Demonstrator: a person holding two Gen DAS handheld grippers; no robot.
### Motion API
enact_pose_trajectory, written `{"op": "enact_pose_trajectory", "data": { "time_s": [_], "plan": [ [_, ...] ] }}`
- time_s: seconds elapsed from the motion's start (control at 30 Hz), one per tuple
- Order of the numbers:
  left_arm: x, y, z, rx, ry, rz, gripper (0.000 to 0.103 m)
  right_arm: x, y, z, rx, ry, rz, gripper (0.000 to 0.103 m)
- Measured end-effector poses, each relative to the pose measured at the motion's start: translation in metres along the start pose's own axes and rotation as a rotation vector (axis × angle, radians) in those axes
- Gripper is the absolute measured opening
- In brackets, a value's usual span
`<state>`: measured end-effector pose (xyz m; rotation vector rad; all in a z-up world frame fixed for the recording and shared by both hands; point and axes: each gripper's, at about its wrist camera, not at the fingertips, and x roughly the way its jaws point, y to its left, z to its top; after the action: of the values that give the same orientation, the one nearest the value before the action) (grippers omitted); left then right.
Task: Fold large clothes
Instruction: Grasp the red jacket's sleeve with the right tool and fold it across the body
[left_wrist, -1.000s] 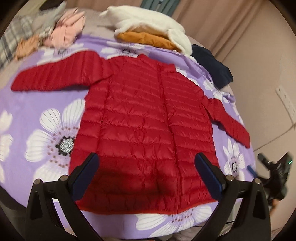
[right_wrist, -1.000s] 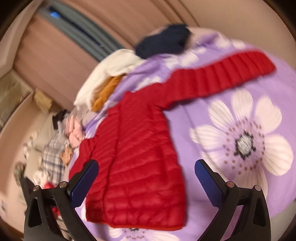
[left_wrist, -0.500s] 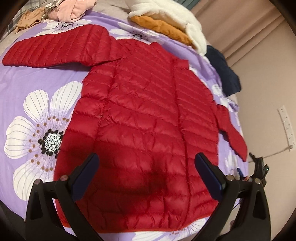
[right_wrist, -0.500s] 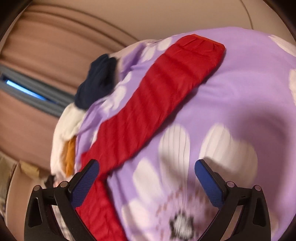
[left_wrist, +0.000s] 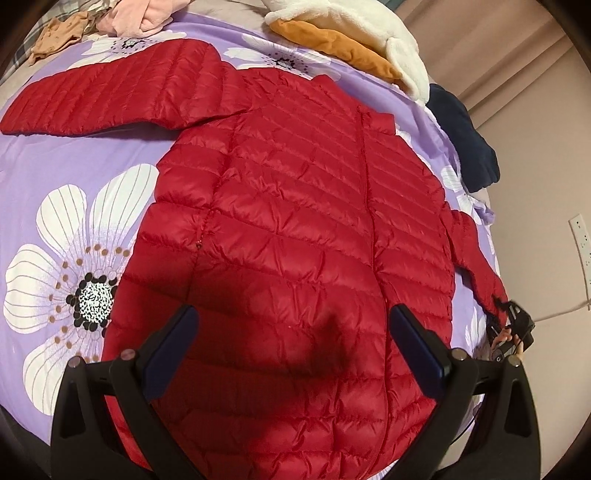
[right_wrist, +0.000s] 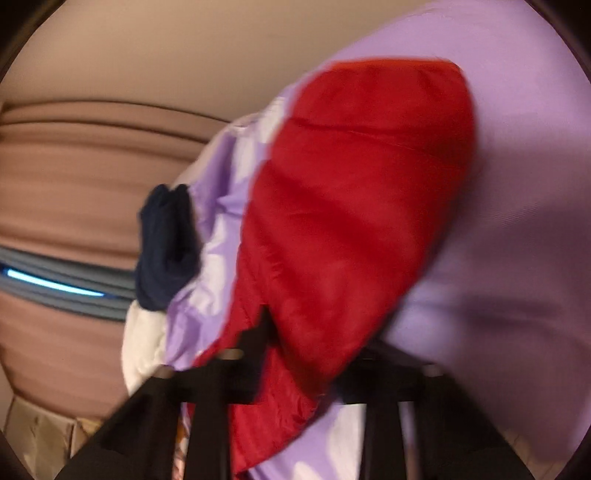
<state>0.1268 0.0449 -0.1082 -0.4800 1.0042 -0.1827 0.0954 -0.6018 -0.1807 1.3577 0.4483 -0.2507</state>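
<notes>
A red quilted puffer jacket (left_wrist: 295, 229) lies flat, front up, on a purple flowered bedspread (left_wrist: 66, 206), both sleeves spread out. My left gripper (left_wrist: 291, 343) is open and empty, hovering above the jacket's lower body. In the left wrist view my right gripper (left_wrist: 511, 328) sits at the cuff of the jacket's right sleeve (left_wrist: 476, 254). In the blurred right wrist view that red sleeve (right_wrist: 351, 221) fills the middle and runs down between the jaws of my right gripper (right_wrist: 295, 354), which look closed on it; the pads are hidden by cloth.
A white and orange fleece (left_wrist: 354, 33) and a navy garment (left_wrist: 465, 144) lie at the bed's far edge, with pink and tan clothes (left_wrist: 110, 22) at the far left. Wall with a socket (left_wrist: 581, 236) stands to the right. Curtains (right_wrist: 85, 177) hang behind the bed.
My left gripper has moved closer over the jacket's body. My right gripper has gone from open above the bedspread to the right sleeve end and closed on it.
</notes>
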Motion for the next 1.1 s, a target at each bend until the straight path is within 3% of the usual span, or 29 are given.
{"op": "enact_pose_trajectory", "data": {
  "time_s": [0.13, 0.3, 0.43, 0.53, 0.67, 0.87, 1.0, 1.1],
  "plan": [
    [-0.003, 0.009, 0.000, -0.022, -0.003, 0.013, 0.103, -0.027, 0.011, 0.002, -0.068, -0.043, 0.002, 0.011],
    [-0.011, 0.023, -0.002, -0.040, -0.023, 0.067, 0.103, -0.062, 0.090, -0.012, -0.364, -0.108, -0.037, 0.011],
    [-0.022, 0.038, -0.006, -0.084, -0.044, 0.035, 0.103, -0.093, 0.173, -0.051, -0.649, -0.145, -0.008, 0.011],
    [-0.030, 0.052, -0.009, -0.124, -0.053, 0.028, 0.103, -0.095, 0.227, -0.099, -0.842, -0.107, 0.037, 0.011],
    [-0.038, 0.072, -0.013, -0.174, -0.060, 0.056, 0.103, -0.075, 0.271, -0.171, -1.021, 0.000, 0.094, 0.011],
    [-0.052, 0.103, -0.018, -0.221, -0.080, 0.082, 0.103, 0.017, 0.309, -0.295, -1.338, 0.143, 0.056, 0.011],
    [-0.059, 0.127, -0.019, -0.274, -0.094, 0.083, 0.103, 0.061, 0.299, -0.374, -1.575, 0.185, -0.037, 0.011],
    [-0.064, 0.137, -0.021, -0.285, -0.102, 0.102, 0.103, 0.096, 0.267, -0.418, -1.703, 0.299, -0.131, 0.012]
  ]
}}
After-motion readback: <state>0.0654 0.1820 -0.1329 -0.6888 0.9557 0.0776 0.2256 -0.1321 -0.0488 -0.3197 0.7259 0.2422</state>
